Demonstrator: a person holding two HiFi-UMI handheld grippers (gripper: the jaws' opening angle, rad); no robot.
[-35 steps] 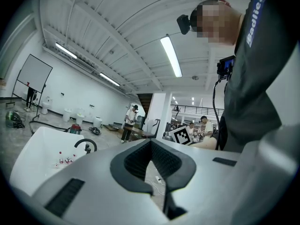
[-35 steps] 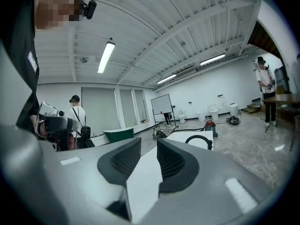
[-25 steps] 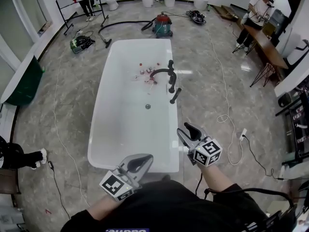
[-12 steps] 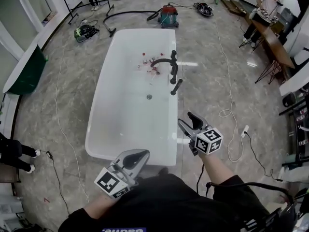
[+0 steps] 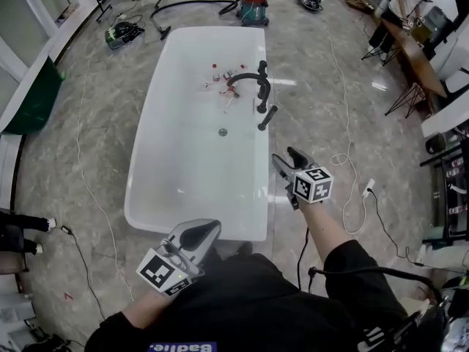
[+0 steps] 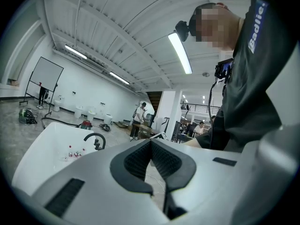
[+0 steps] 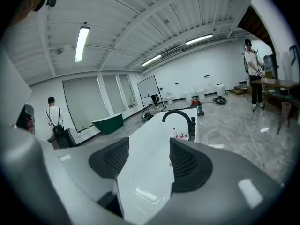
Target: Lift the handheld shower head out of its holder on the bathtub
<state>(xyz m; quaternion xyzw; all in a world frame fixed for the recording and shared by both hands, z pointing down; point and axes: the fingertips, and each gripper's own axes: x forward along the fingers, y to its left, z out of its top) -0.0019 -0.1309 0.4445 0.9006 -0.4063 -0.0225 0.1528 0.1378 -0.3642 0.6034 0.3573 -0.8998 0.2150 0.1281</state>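
Observation:
The black handheld shower head point(image 5: 267, 118) stands slanted in its holder on the right rim of the white bathtub point(image 5: 146, 174), just this side of the black arched faucet point(image 5: 253, 83). My right gripper point(image 5: 288, 160) hovers over the floor beside that rim, short of the shower head. It is open; its jaws have just been opening, with nothing between them. In the right gripper view the tub point(image 7: 145, 172) and faucet point(image 7: 180, 118) show past the right gripper point(image 7: 149, 158). My left gripper point(image 5: 199, 235) is shut and empty by the tub's near end, and the left gripper point(image 6: 151, 153) has its pads together.
Small bottles point(image 5: 220, 75) and a drain point(image 5: 222, 132) lie inside the tub. A red-and-teal vacuum point(image 5: 251, 7) with its hose stands beyond it. A white cable point(image 5: 344, 174) loops on the floor to the right. A green tub point(image 5: 37, 108) sits at left. A person point(image 5: 399, 6) works at a desk.
My right gripper has moved forward and down along the tub's right side, closer to the shower head, and its jaws have spread wider. The left gripper has barely shifted.

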